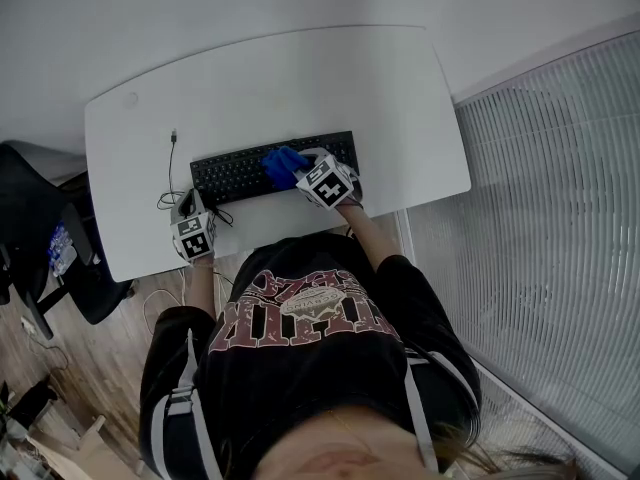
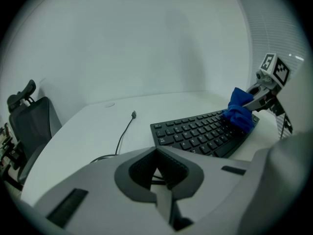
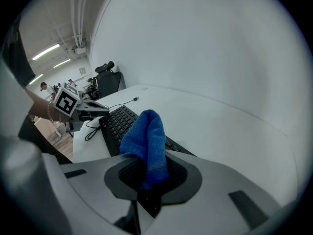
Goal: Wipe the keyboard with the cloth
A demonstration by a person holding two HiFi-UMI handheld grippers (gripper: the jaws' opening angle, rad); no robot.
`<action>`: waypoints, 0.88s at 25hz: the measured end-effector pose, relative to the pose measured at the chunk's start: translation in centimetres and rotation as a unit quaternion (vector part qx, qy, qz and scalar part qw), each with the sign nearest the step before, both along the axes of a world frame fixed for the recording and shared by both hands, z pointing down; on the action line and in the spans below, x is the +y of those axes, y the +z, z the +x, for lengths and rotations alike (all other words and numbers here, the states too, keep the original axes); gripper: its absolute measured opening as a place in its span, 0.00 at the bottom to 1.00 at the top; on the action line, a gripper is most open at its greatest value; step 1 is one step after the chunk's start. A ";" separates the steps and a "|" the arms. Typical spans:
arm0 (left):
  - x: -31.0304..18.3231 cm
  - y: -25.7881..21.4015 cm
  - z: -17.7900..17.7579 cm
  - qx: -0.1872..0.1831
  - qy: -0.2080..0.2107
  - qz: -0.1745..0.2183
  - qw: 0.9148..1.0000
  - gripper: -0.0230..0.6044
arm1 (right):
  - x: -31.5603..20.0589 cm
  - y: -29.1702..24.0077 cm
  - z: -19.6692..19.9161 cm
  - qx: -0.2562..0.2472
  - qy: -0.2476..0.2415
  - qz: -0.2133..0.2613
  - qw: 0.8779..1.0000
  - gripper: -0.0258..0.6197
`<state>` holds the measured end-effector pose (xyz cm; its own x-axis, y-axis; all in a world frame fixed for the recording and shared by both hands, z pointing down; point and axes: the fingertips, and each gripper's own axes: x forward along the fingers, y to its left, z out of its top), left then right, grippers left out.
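Nearest my head camera is the person's dark printed shirt (image 1: 300, 318), with both forearms reaching forward over the front edge of the white counter (image 1: 400, 98).

- Keyboard (image 1: 235, 173): black, lies flat across the counter's near middle, long side towards the person. I judge it sits there so both arms reach it without leaning.
- Cable (image 1: 172, 168): loose, runs from the keyboard's left end, looped near the front edge.
- Cloth (image 3: 146, 141): blue and bunched. It rests on the keys right of the keyboard's middle, the free end forward as the wiping face.
- Right gripper (image 3: 145, 180): jaws pinched tight on the cloth's near end, the fabric bulging out ahead of them. Right forearm angled inward, the gripper tilted down so the cloth presses on the keys.
- Left gripper (image 2: 159, 173): jaws closed together, nothing between them. It sits low by the keyboard's left near corner, beside the cable loop, pointing along the key rows. I cannot tell whether it touches the keyboard. My reading is that it is parked there to brace the keyboard or keep clear of the wiping.

The wiping looks under way, with the left half of the keys yet to be covered.
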<state>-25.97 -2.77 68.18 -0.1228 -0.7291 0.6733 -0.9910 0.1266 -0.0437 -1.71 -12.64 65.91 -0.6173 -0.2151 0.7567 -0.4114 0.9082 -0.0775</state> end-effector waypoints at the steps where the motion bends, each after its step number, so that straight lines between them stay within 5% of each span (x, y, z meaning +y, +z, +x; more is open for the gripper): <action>1: 0.0 0.1 -0.1 0.000 0.000 0.001 1.000 0.09 | -0.1 0.0 0.3 0.003 -0.001 0.000 1.000 0.14; 22: -0.2 -0.1 -0.1 -0.005 -0.006 -0.001 1.000 0.09 | -1.5 0.5 6.4 0.004 0.019 -0.010 1.000 0.14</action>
